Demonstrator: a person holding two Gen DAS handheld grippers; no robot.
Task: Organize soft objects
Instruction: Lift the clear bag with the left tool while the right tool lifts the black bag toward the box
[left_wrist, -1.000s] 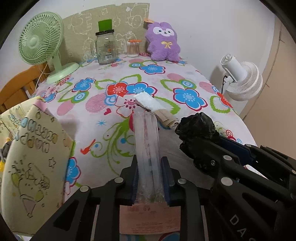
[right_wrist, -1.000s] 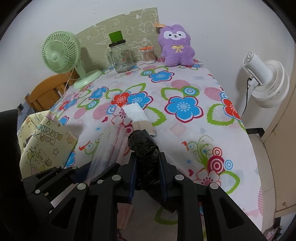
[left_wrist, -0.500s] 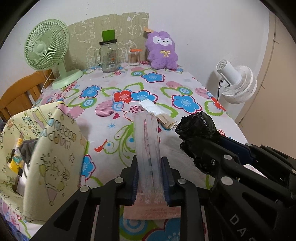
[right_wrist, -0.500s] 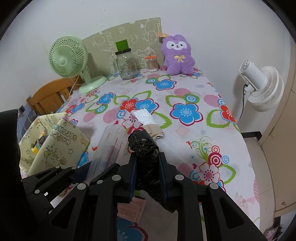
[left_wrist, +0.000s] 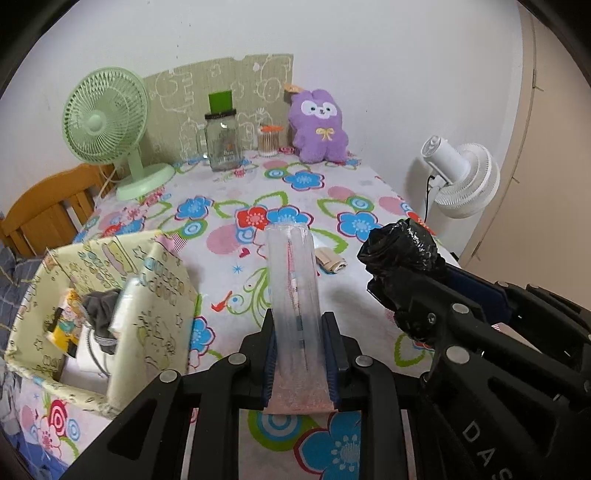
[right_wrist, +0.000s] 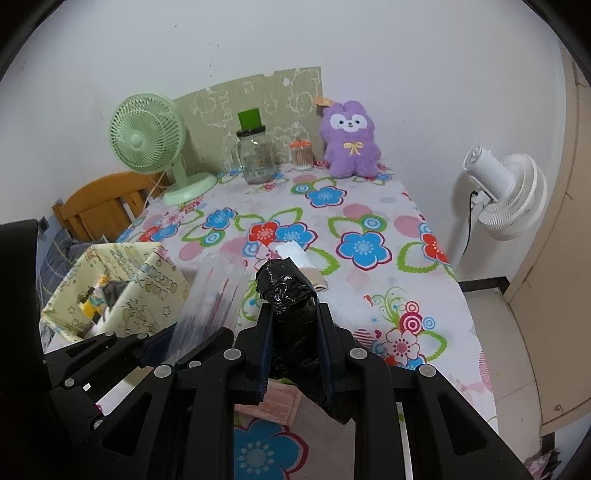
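My left gripper (left_wrist: 299, 328) is shut on a clear plastic packet (left_wrist: 293, 280) with a pink card end, held up over the flowered table (left_wrist: 240, 206). My right gripper (right_wrist: 293, 325) is shut on a crumpled black plastic bag (right_wrist: 286, 282), which also shows in the left wrist view as the black plastic bag (left_wrist: 400, 247) to the right of the packet. A cream patterned fabric box (left_wrist: 147, 314) stands at the table's left and holds a grey cloth (left_wrist: 101, 304) and other items. A white and beige folded cloth (right_wrist: 304, 264) lies on the table just beyond both grippers.
At the far end stand a green desk fan (left_wrist: 107, 125), a glass jar (left_wrist: 221, 142), a cotton-swab pot (left_wrist: 269, 140) and a purple plush toy (left_wrist: 319, 127). A white fan (left_wrist: 458, 173) stands off the right edge. A wooden chair (left_wrist: 44, 218) is at the left.
Both grippers have risen and drawn back from the table with their loads. The fabric box's open top has come into view at the left.
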